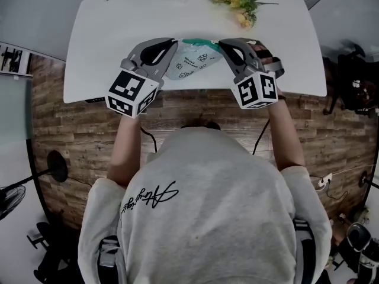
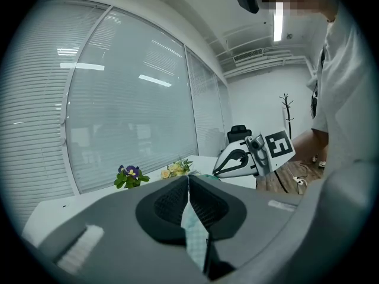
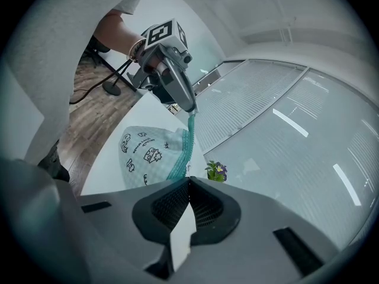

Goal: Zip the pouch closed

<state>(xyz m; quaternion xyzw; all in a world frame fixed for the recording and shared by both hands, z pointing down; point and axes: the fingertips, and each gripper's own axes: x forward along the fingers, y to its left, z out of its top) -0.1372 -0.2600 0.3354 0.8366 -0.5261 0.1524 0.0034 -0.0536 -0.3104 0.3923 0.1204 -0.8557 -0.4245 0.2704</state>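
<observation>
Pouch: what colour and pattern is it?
The pouch is pale teal with dark cartoon prints; right gripper view.

No text reads clearly.

Sweatshirt [image 1: 207, 218], lower centre of head view: black cursive script slanting across the back, centre left. Letters not legible.

Pouch [image 1: 190, 63], upper centre on bench [image 1: 106, 52]: small dark cartoon prints, too small to read. The same prints show at centre left of the right gripper view.

Left cube [image 1: 131, 92] and right cube [image 1: 256, 90]: black-and-white square markers, no letters or digits.
</observation>
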